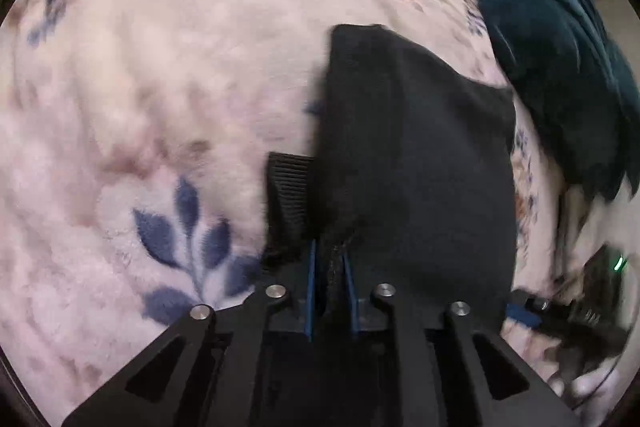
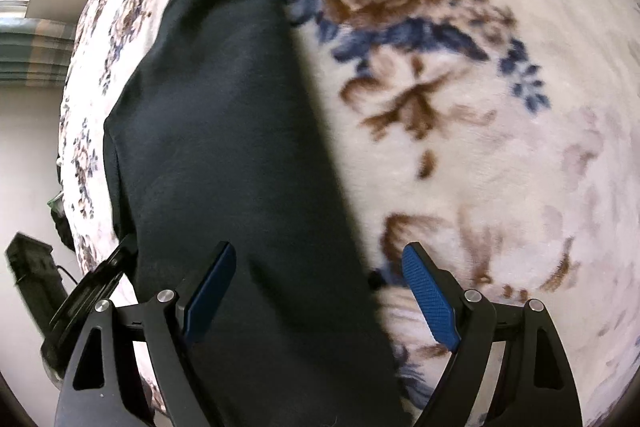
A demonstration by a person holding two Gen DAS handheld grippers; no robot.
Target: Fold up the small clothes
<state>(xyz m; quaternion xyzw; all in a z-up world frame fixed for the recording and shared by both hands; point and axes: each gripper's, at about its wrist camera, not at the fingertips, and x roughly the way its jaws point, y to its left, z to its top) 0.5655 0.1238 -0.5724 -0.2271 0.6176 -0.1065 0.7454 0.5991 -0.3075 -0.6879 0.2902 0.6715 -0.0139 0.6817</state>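
The black garment (image 1: pixel 416 163), centre-right on the floral blanket (image 1: pixel 160 87), is pinched at its edge by the left gripper (image 1: pixel 329 267), likely for folding. The right gripper (image 2: pixel 316 291) is held wide apart over it.

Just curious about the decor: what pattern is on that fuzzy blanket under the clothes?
Cream blanket with brown roses and navy leaves; clearest in the right wrist view.
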